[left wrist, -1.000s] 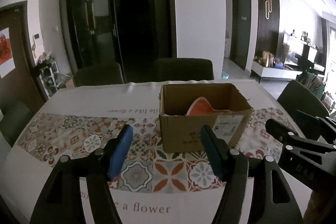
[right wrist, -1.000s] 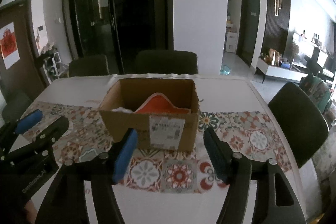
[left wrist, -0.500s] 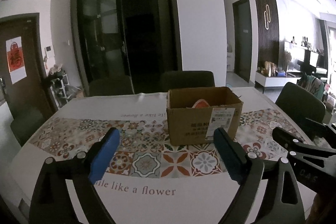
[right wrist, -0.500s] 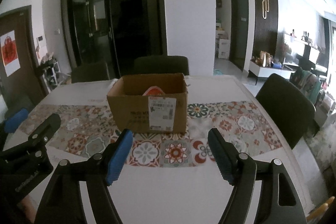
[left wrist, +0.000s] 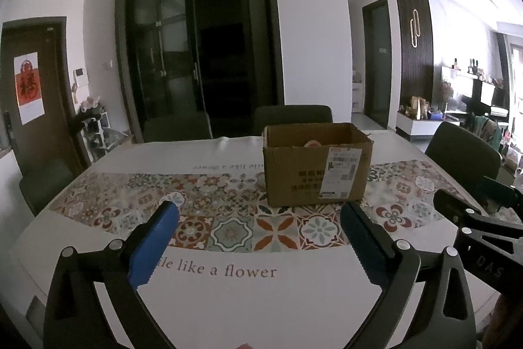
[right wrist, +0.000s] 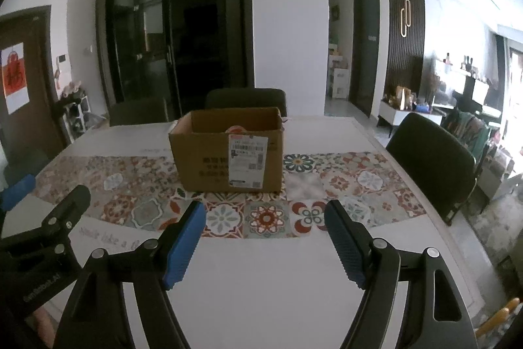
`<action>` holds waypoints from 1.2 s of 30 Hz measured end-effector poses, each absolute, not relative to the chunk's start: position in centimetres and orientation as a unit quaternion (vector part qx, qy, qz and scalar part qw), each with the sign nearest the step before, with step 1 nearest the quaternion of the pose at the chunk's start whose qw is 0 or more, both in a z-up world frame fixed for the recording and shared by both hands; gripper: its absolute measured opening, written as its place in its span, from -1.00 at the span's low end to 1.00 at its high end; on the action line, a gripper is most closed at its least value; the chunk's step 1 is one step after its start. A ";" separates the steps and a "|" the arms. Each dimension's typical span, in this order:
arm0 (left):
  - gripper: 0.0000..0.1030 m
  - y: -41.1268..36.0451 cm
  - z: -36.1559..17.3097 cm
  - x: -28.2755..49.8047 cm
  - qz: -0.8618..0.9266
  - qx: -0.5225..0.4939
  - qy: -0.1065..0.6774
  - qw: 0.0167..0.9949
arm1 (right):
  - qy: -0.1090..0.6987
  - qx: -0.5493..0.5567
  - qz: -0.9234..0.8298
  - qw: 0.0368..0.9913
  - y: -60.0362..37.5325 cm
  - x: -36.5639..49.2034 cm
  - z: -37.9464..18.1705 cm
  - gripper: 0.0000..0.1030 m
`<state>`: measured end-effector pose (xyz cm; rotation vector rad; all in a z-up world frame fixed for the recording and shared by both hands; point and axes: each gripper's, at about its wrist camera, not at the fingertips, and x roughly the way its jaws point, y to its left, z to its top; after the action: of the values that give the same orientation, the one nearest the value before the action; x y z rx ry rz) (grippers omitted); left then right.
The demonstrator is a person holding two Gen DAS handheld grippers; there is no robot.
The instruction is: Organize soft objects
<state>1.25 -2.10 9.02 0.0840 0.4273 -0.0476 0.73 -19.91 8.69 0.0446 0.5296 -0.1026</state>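
An open cardboard box (left wrist: 313, 165) stands on the patterned tablecloth (left wrist: 228, 224); it also shows in the right wrist view (right wrist: 228, 159). An orange-red soft object (left wrist: 312, 144) peeks over its rim, also seen in the right wrist view (right wrist: 237, 130). My left gripper (left wrist: 260, 218) is open and empty, well in front of the box. My right gripper (right wrist: 264, 215) is open and empty, also back from the box. Each gripper shows at the edge of the other's view.
Dark chairs stand at the far side (left wrist: 292, 116) and right side (right wrist: 431, 159) of the table. The table's white front edge (right wrist: 261, 283) lies under the grippers. A low sideboard with clutter (right wrist: 408, 110) stands far right.
Both grippers have pulled back from the box and lowered, so the box looks smaller and farther. Both stay open and empty.
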 end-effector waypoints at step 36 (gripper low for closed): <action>1.00 -2.4 7.9 0.1 -0.041 0.028 0.216 0.975 | 0.263 0.029 -0.041 0.964 -20.2 -0.5 7.6 0.48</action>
<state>0.06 -2.41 7.93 0.0569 0.4354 -0.0837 -0.49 -20.19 7.60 0.0585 0.5319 -0.0821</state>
